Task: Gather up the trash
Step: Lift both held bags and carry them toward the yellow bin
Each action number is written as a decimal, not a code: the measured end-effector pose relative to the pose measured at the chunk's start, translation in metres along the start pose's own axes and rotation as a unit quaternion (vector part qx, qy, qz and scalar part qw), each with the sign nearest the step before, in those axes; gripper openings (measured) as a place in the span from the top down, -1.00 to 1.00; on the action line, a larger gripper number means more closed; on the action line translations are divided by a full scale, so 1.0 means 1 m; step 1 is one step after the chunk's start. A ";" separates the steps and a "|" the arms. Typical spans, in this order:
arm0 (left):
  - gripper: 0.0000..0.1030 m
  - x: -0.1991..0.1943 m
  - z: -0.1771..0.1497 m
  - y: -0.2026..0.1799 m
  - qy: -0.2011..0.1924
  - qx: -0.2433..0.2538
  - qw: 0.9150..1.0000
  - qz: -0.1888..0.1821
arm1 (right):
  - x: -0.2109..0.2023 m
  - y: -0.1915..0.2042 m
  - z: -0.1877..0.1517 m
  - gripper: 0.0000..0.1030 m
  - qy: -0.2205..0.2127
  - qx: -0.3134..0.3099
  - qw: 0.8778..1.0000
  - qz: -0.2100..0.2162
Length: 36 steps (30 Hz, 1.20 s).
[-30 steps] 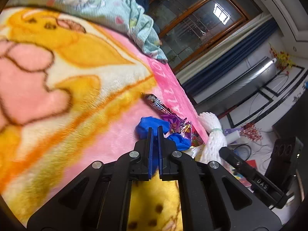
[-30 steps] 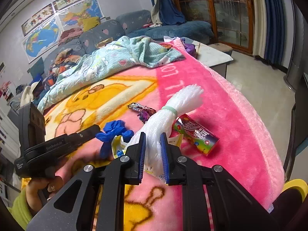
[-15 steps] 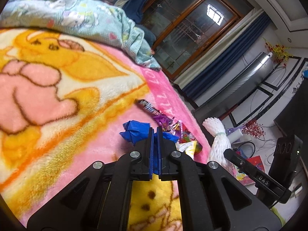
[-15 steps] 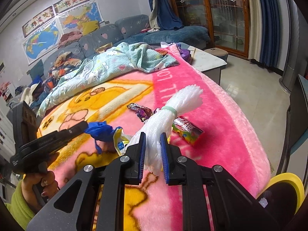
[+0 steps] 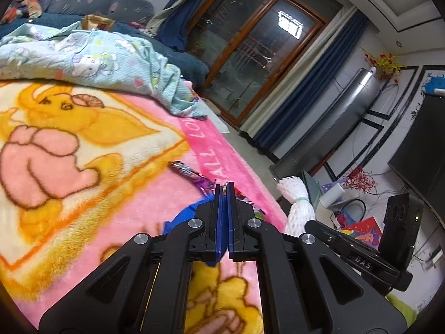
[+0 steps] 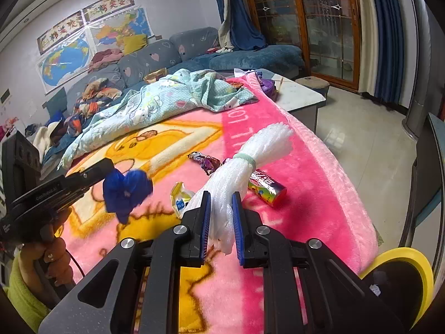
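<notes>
Left gripper [image 6: 107, 171] clamped on blue wad [image 6: 126, 190], right gripper [image 6: 219, 208] pinching foam net [image 6: 244, 167]: carry both clear, grips tight, wrappers [image 6: 207, 162] at frame center remain.

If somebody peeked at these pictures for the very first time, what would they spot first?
Probably the big pink and yellow cartoon blanket covering the whole bed. Next, the two grippers holding trash above it: the left gripper pinches a crumpled blue glove, and the right gripper squeezes a white foam net. Shiny candy wrappers lie on the blanket behind them.
</notes>
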<state>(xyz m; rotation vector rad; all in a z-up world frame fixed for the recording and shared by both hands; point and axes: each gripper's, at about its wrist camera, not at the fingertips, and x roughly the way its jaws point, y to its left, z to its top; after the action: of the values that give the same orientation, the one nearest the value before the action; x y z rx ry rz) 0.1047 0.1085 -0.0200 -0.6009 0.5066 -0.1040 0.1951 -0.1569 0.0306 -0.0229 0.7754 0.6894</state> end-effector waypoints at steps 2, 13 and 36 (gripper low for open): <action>0.99 -0.001 -0.001 -0.004 0.000 0.005 1.000 -0.003 | -0.002 -0.001 0.000 0.70 0.000 0.001 1.000 0.001; 0.99 0.000 -0.014 -0.042 0.012 0.042 0.999 -0.027 | -0.025 -0.010 -0.004 0.70 -0.015 0.006 1.000 -0.004; 0.01 0.049 -0.048 -0.028 0.082 0.089 0.987 0.109 | -0.075 -0.081 -0.030 0.70 -0.044 0.077 0.995 -0.049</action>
<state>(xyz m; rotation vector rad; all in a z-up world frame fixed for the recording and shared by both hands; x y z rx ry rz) 0.1260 0.0487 -0.0591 -0.3618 0.7112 0.0092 0.1847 -0.2709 0.0394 0.1077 0.7355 0.5329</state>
